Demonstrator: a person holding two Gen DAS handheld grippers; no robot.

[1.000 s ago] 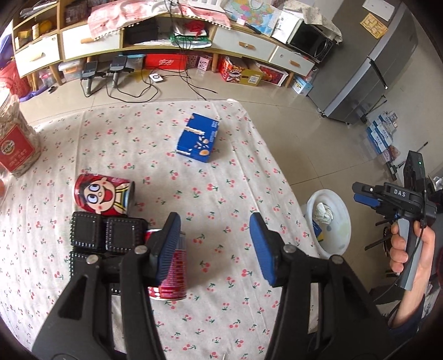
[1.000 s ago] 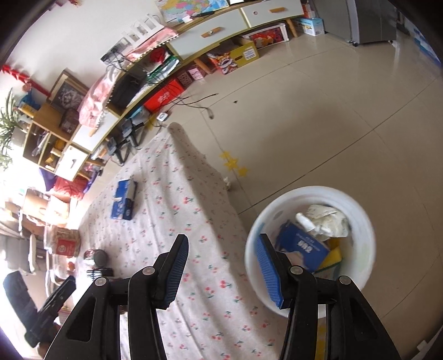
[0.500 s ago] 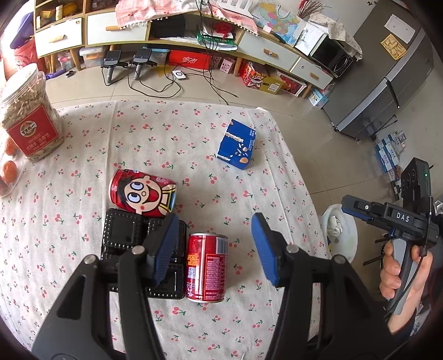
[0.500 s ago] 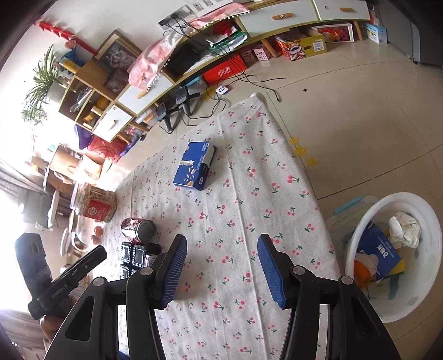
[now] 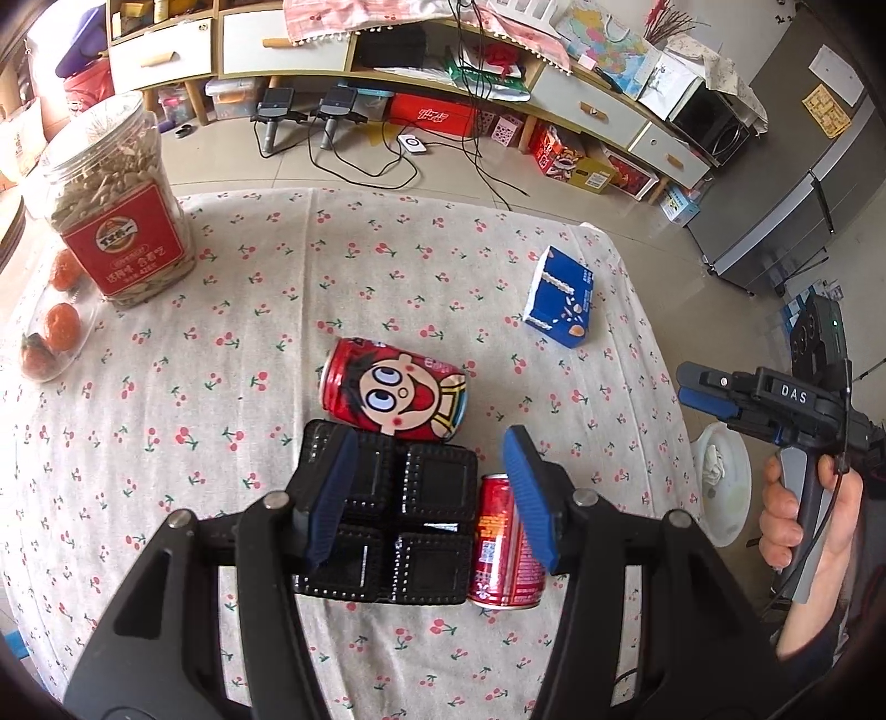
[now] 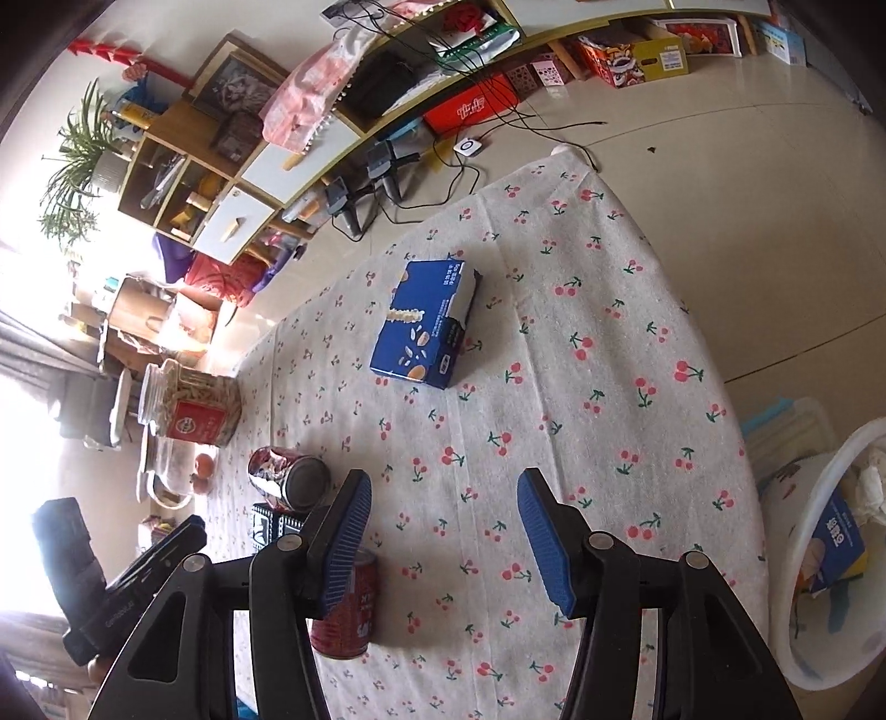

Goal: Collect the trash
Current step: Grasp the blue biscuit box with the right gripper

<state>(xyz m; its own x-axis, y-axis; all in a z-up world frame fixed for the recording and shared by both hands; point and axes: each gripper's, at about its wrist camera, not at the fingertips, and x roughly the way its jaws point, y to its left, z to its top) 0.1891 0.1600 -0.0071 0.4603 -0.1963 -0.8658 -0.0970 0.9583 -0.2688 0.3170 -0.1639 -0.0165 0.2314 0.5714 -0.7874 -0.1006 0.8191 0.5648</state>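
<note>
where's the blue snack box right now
The blue snack box lies flat on the cherry-print tablecloth toward the far right corner, alone, beyond the cartoon can; the right wrist view shows it ahead.

tiled floor (image 5: 343,166), long cabinet (image 5: 310,50), fridge (image 5: 803,183)

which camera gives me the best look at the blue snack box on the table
The right wrist view: the blue snack box lies near the frame's centre, large, with its printed top unobstructed. The left wrist view shows it smaller, off toward the table's far right corner.

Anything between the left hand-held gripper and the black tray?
No. The left hand-held gripper hangs open right over the black tray; two red cans only flank it: cartoon can beyond, plain can alongside.
</note>
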